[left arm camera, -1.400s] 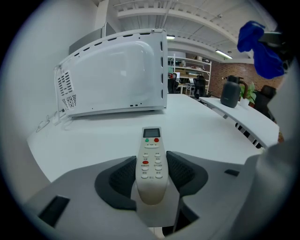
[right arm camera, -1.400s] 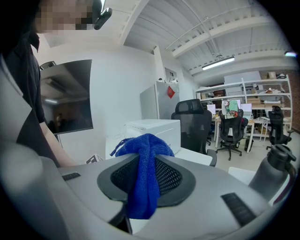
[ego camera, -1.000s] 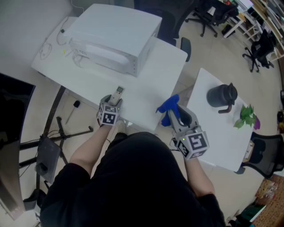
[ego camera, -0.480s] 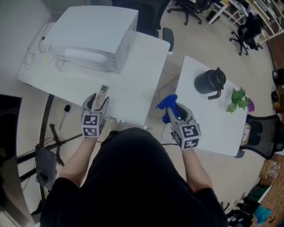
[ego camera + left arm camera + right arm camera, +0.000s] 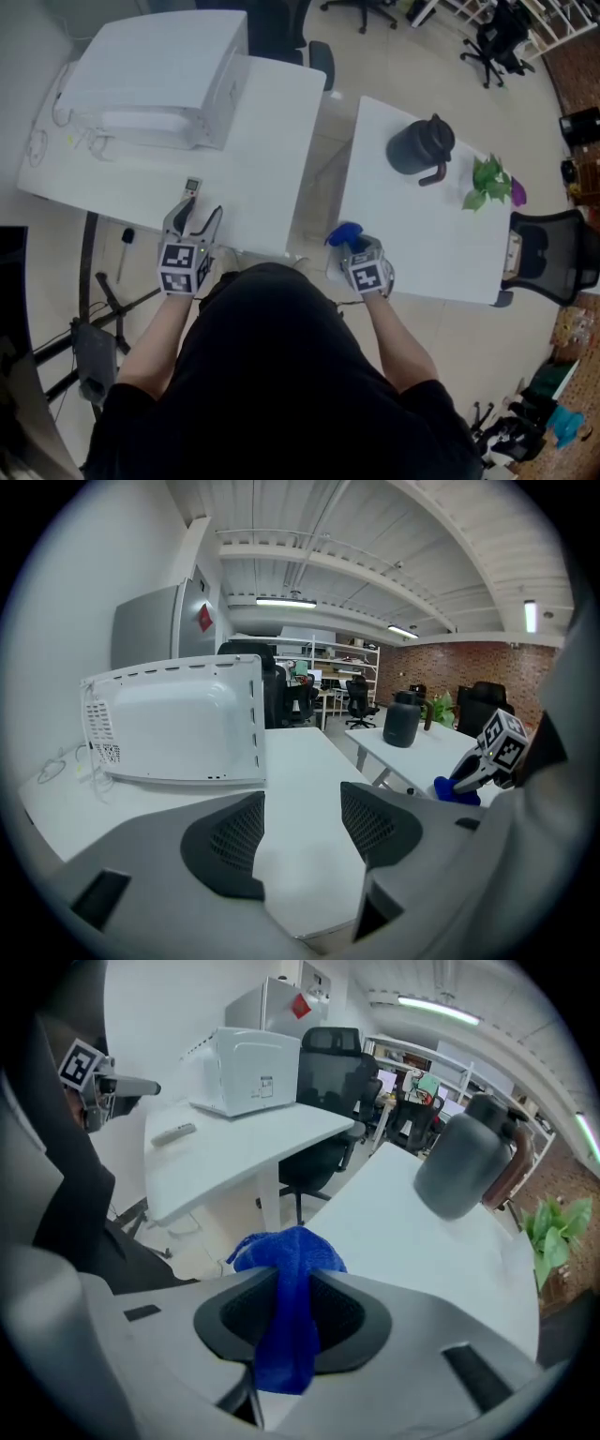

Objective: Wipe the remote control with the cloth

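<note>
The grey remote control (image 5: 191, 187) lies on the left white table (image 5: 272, 141), just beyond my left gripper (image 5: 195, 218), which stands open with nothing between its jaws. The left gripper view shows only bare tabletop between the open jaws of the left gripper (image 5: 300, 827). My right gripper (image 5: 350, 244) is shut on a blue cloth (image 5: 342, 232) at the near left corner of the right table (image 5: 441, 244). In the right gripper view the cloth (image 5: 286, 1279) hangs pinched between the pads, and the remote (image 5: 173, 1132) shows far off to the left.
A big white box-shaped appliance (image 5: 150, 80) fills the back of the left table. A dark jug (image 5: 420, 145) and a green plant (image 5: 489, 180) stand on the right table. A gap of floor separates the tables; office chairs stand beyond.
My left gripper has opened and drawn back, so the remote now lies free ahead of its tips. The right gripper with the cloth has pulled in toward my body.
</note>
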Demonstrator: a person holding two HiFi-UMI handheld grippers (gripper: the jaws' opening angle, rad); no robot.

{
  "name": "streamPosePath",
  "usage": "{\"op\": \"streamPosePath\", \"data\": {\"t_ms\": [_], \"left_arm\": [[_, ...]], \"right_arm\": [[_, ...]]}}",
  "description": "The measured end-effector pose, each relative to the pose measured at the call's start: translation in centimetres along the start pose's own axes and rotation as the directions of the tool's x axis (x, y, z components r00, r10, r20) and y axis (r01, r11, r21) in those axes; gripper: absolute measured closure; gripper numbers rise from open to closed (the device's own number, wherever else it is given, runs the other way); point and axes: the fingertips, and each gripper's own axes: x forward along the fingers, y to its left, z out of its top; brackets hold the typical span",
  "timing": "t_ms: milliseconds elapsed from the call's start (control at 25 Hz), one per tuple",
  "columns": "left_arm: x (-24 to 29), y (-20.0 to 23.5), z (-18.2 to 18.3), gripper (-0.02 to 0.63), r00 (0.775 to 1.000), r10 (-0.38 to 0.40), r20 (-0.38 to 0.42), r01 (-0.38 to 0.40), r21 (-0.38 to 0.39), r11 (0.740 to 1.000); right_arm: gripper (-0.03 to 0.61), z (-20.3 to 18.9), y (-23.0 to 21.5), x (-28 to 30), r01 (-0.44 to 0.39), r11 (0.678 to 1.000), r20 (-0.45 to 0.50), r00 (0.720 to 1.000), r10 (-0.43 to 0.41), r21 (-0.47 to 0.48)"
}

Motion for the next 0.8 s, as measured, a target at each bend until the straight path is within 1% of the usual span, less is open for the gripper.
{"op": "streamPosePath", "data": {"t_ms": [80,320,360,440,520,600,680,720,800], "left_arm": [[0.0,0.0,-0.1,0.354,1.0,0.004,-0.007,-0.004,0.006,1.0],[-0.4,0.2,-0.3,0.353,1.0,0.022,-0.011,-0.021,0.012,1.0],[-0.5,0.2,-0.3,0.354,1.0,0.023,-0.01,-0.023,0.013,1.0],[-0.7,0.2,-0.1,0.354,1.0,0.025,-0.003,-0.025,0.016,1.0],[-1.0,0.4,0.2,0.353,0.999,0.033,0.01,-0.033,0.018,0.999],[-1.5,0.6,0.7,0.354,0.999,0.044,0.022,-0.044,0.02,0.999],[-1.9,0.4,1.0,0.354,0.999,0.043,0.031,-0.044,0.031,0.999],[-2.0,0.1,1.2,0.354,0.999,0.037,0.035,-0.039,0.039,0.998],[-2.2,-0.7,1.6,0.354,0.999,0.024,0.044,-0.026,0.044,0.999]], "right_arm": [[0.469,-1.0,0.1,0.8,-0.001,1.0,-0.027,1.0,0.002,0.003],[0.446,-1.3,-0.3,1.2,0.003,1.0,-0.034,0.999,-0.002,0.007],[0.436,-1.6,-0.4,1.1,0.003,1.0,-0.04,0.999,-0.002,0.015],[0.385,-1.8,-1.0,0.2,0.022,0.999,-0.03,0.999,-0.021,0.029],[0.37,-0.1,-1.6,-1.7,0.054,0.998,0.033,0.998,-0.055,0.018],[0.37,3.6,-1.1,-4.5,0.063,0.998,0.143,0.988,-0.06,-0.013],[0.37,8.4,0.7,-7.3,0.024,0.999,0.266,0.964,-0.011,-0.045],[0.37,10.8,2.1,-8.6,-0.012,0.998,0.323,0.946,0.032,-0.062],[0.37,15.1,5.3,-10.7,-0.102,0.99,0.415,0.9,0.133,-0.096]]}}
